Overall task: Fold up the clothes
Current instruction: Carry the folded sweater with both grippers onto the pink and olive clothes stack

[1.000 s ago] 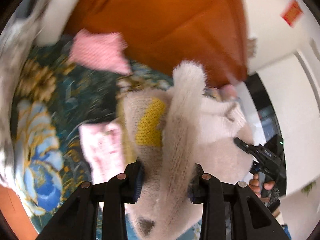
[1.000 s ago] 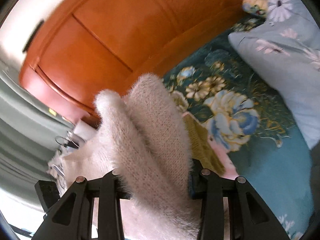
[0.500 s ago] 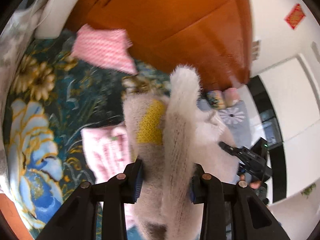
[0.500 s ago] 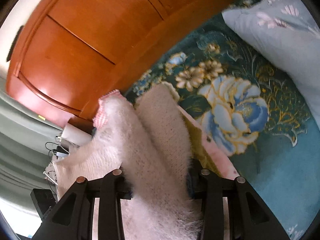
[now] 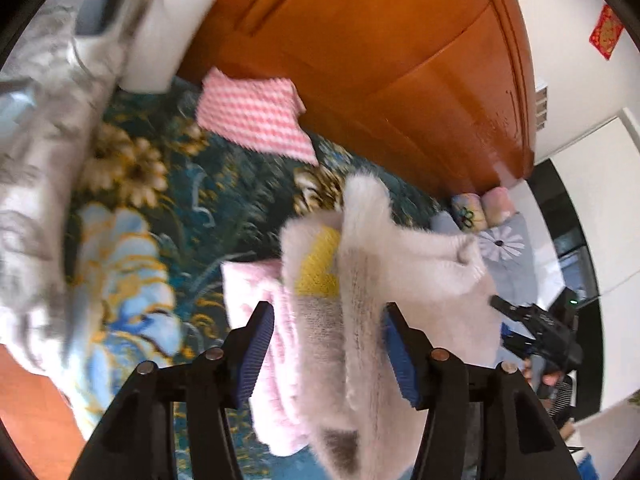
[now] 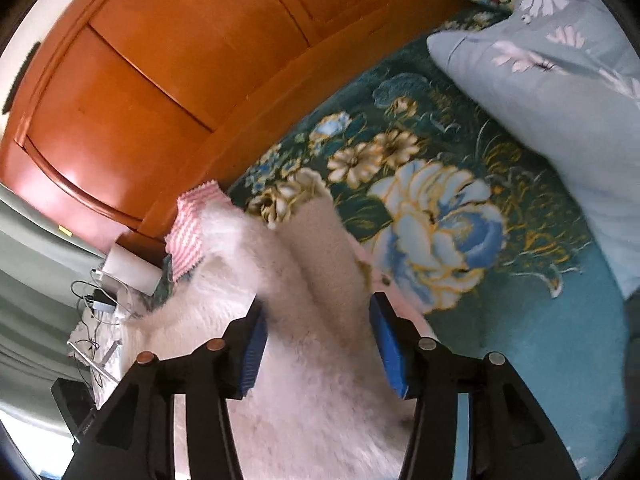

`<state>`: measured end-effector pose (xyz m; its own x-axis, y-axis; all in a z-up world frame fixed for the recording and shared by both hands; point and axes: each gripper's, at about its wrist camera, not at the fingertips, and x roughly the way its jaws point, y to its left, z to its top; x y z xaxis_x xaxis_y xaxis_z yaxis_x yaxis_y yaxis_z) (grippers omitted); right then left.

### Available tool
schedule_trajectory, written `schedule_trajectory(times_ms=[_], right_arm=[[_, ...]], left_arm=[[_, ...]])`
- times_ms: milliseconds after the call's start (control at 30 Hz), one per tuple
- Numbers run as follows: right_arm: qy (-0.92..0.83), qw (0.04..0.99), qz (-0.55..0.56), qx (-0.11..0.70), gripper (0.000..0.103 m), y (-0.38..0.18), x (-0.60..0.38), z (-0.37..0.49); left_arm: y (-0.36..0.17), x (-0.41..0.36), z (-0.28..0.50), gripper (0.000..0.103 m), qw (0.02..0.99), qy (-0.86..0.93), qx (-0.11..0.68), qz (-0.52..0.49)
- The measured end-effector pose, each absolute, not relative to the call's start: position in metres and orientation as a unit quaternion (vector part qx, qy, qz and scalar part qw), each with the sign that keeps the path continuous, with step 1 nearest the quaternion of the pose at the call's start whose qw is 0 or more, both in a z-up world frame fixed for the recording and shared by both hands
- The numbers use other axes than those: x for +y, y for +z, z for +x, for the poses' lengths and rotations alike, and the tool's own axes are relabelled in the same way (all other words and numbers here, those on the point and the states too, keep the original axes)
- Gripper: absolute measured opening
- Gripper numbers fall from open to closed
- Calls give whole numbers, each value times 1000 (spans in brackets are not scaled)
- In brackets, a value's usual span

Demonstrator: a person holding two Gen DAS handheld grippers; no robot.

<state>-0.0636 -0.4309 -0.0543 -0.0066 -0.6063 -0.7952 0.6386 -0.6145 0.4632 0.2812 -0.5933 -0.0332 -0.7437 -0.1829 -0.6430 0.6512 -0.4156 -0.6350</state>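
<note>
Both tools have just been opening, and the pictures bear this out. In the left wrist view, the left tool (image 5: 328,354) now stands with its blue ribbed pads (image 5: 256,350) spread: the fluffy cream-white knitted sweater with a yellow patch (image 5: 400,264) still runs up between them, but a gap shows beside the left-hand pad, while the right-hand pad lies against the fur or just beside it; which, I cannot tell. A second ago those pads were pinched tight on the same fold. In the right wrist view, the right tool (image 6: 316,346) has likewise loosened. The sweater's thick fold (image 6: 304,280) fills most of the space between its pads, so it looks released rather than clenched, though the fur hides whether the pads still brush it.

I judge this as the letting-go after a fold: the sweater is being laid down, not carried further. It lies on the bed's dark teal floral blanket (image 6: 520,320), partly over a pale pink folded garment (image 5: 256,292), with a pink-and-white checked folded cloth (image 5: 256,116) further off near the orange wooden headboard (image 5: 380,60). A light blue flowered pillow (image 6: 560,92) rests to the right.

No container appears in either view; the folded pieces lie straight on the bed.
</note>
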Motion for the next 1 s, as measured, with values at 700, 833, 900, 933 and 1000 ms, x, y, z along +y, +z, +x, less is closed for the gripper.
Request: schedule_trajectory(times_ms=[700,833,900,933,1000], right_arm=[[-747,461,451,158,52,-93,-464,1],[-757,435,453,178,52,-79,-465,13],[-775,430,439,145,52,-62,-448,31],[-784,427,432,128,52,-53,-439,40],[-795,420,426,100,52,-44,-424,61]], left_arm=[[-35,-548,203,60,225,-859,318,331],[-18,-539,211,60,223,-857,318,338],[-8,-528,226,60,220,-865,316,321],[-7,-521,233,60,220,-868,313,317],[-8,-509,245,61,222,-873,307,308]])
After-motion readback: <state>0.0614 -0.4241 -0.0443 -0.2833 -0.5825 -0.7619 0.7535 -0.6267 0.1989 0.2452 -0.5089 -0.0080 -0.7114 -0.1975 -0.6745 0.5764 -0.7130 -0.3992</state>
